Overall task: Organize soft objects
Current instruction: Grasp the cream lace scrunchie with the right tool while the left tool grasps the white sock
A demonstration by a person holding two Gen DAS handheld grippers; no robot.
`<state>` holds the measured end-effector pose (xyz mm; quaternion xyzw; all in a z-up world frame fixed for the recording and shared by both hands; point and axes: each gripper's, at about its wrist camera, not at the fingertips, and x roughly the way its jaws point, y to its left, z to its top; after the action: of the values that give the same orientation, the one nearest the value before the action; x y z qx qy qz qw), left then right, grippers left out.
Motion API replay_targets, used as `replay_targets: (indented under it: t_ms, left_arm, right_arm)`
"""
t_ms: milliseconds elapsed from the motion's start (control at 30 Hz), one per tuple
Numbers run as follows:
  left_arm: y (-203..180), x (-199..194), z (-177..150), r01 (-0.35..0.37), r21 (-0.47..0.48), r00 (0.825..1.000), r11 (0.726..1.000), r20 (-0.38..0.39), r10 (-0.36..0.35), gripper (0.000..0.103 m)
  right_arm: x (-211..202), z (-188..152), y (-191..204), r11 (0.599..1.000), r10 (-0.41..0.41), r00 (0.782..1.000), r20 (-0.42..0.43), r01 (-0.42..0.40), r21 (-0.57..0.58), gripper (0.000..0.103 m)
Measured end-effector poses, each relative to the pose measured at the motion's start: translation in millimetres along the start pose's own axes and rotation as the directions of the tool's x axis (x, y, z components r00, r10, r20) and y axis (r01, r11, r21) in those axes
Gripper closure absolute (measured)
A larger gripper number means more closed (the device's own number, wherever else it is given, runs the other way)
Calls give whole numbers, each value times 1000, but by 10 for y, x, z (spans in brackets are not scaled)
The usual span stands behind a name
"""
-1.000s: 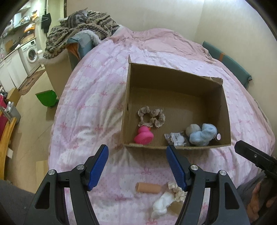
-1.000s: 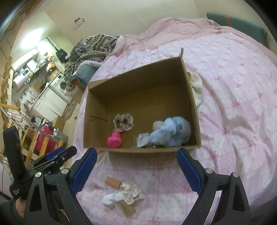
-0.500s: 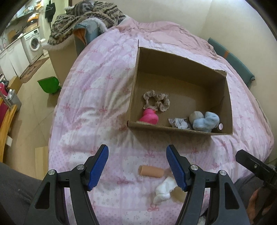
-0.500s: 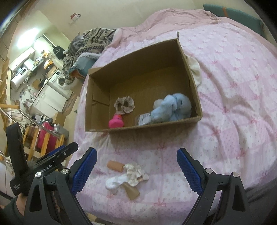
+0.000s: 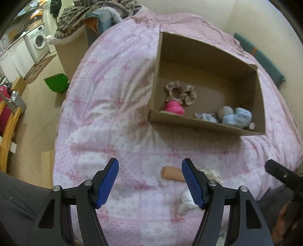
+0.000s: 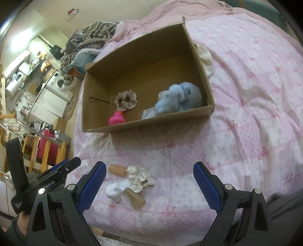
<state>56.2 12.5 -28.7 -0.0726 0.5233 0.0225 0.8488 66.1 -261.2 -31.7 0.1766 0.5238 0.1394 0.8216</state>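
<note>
An open cardboard box (image 5: 204,124) (image 6: 151,124) lies on the pink bed cover. It holds a beige scrunchie (image 5: 180,91) (image 6: 126,100), a pink soft toy (image 5: 174,107) (image 6: 116,119), a blue plush (image 5: 236,117) (image 6: 178,98) and a small packet (image 5: 205,116). In front of the box lie a tan roll (image 5: 172,173) (image 6: 116,169), a cream scrunchie (image 6: 139,176), a white sock (image 5: 186,203) (image 6: 115,190) and a tan piece (image 6: 136,198). My left gripper (image 5: 150,181) is open and empty above the cover, left of the roll. My right gripper (image 6: 148,186) is open and empty over the pile.
The bed's left edge drops to a floor with a green bin (image 5: 55,82), a washing machine (image 5: 38,42) and wooden furniture (image 5: 7,130). A heap of knitted clothes (image 5: 94,11) lies at the bed's far end. A wall runs along the right.
Both grippers have drawn back from the box toward the bed's near edge. The loose pile now sits higher in both views. Both stay open.
</note>
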Motion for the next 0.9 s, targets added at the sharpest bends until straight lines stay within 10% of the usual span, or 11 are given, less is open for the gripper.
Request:
replay_targets:
  t_ms: [500,767,900]
  left_arm:
    - [117,150,47,19,-86,998,996,-59,-24,37]
    - [99,188,51,14,-87,997,996,-68,-20,37]
    - [101,226,29,11,-84,996,996,-86,-18,37]
  right_arm:
    - [669,-28,-169,982,126,965,-231,-88,169,4]
    - [1144,-111,26,980,157,927,-340,-103,171,29]
    - [1189,-153,59,987,129,923,-361,-83,141,64]
